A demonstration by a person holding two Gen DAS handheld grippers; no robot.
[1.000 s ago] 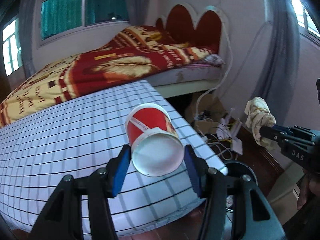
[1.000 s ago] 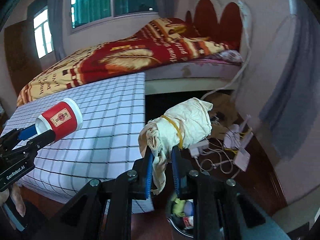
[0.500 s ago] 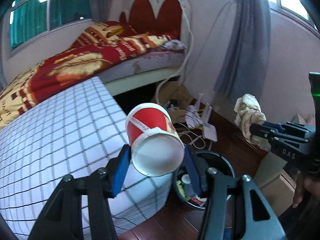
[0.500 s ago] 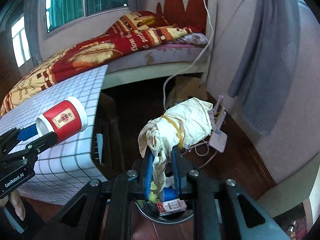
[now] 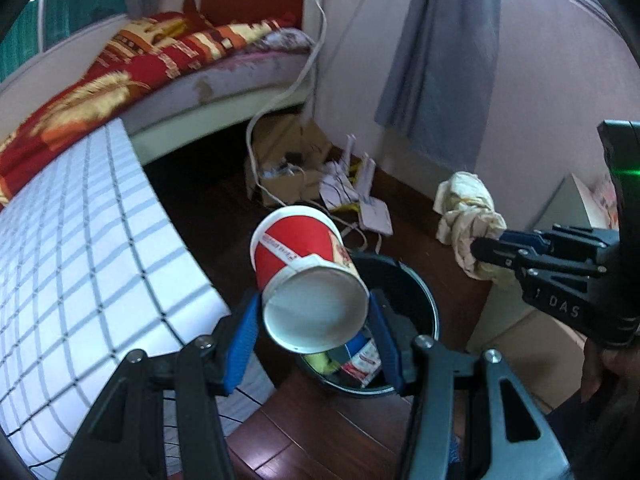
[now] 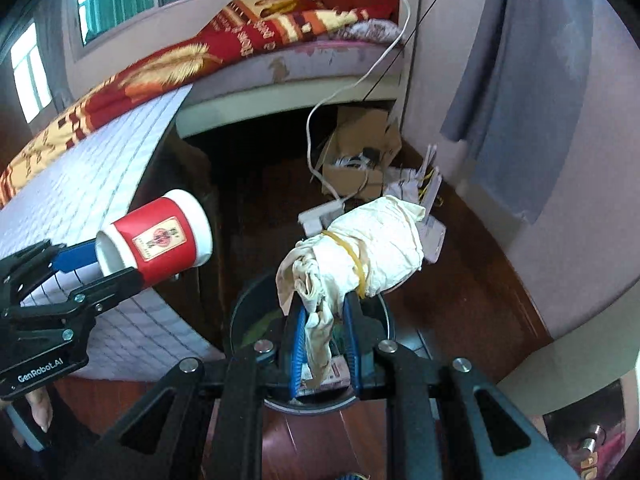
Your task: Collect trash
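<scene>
Left gripper point(image 5: 314, 336) clamped on a red paper cup point(image 5: 306, 276), lying sideways between the fingers, base toward the camera. Right gripper point(image 6: 324, 336) pinching a crumpled cloth bundle point(image 6: 360, 252). Black bin point(image 5: 416, 284) just below and beyond both fingertips, holding what look like wrappers.

The left gripper point(image 5: 314, 320) was clamped on a cup point(image 5: 308, 276); the right gripper point(image 6: 324, 336) pinched a rag point(image 6: 360, 248).
</scene>
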